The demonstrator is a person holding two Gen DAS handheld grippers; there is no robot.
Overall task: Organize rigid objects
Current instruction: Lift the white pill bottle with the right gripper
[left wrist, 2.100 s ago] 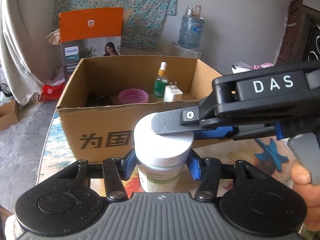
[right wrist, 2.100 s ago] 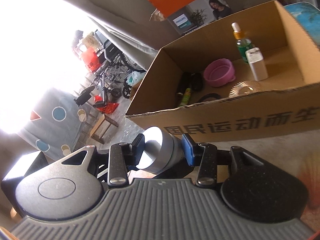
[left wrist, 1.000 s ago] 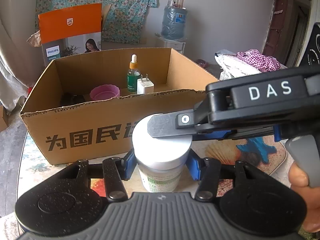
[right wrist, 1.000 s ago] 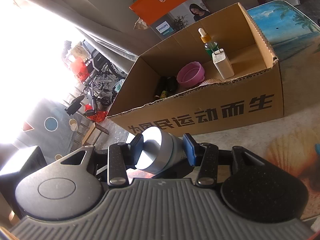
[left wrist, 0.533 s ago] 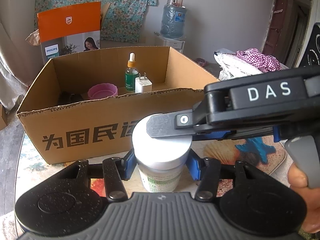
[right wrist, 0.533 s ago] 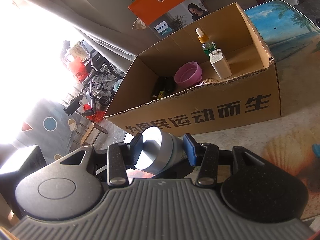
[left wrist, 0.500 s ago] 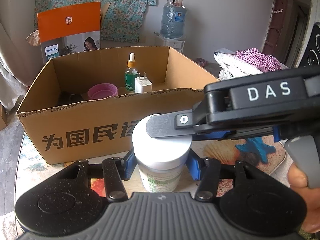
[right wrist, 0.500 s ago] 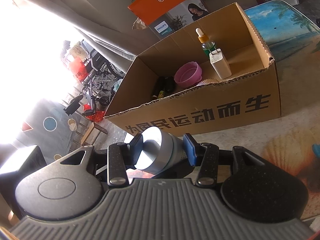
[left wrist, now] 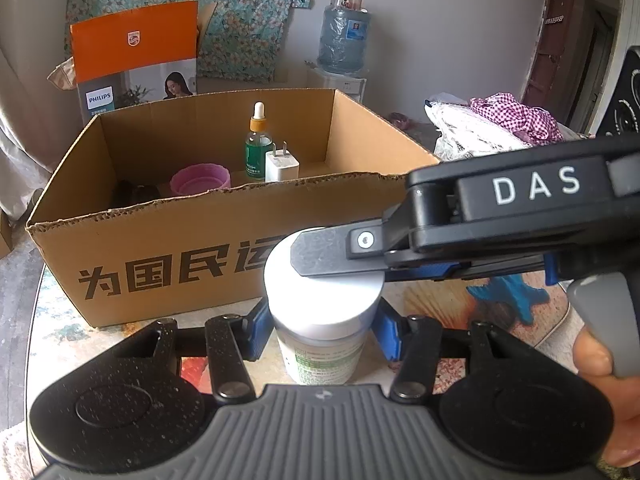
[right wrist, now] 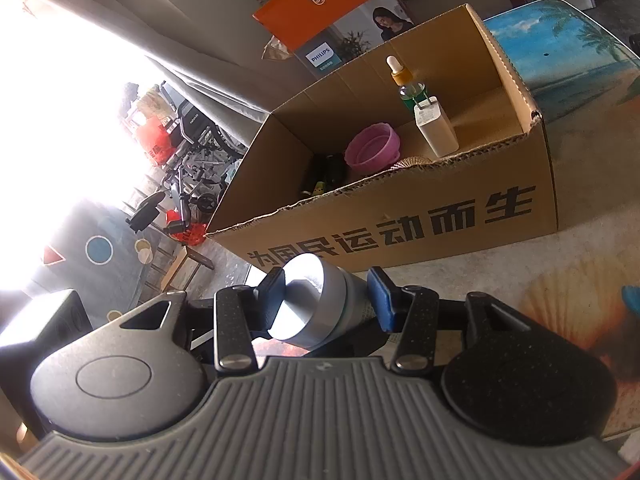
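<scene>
White-lidded jar (left wrist: 324, 308) upright on table (left wrist: 60, 344), near side of cardboard box (left wrist: 168, 248). Left gripper (left wrist: 322, 330) pinches jar body; right gripper (right wrist: 330, 300) pinches its lid from the right.

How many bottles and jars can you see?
2: a green dropper bottle standing in the cardboard box, and a white jar held between both grippers. Dark things in the box's corner may hide more.
</scene>
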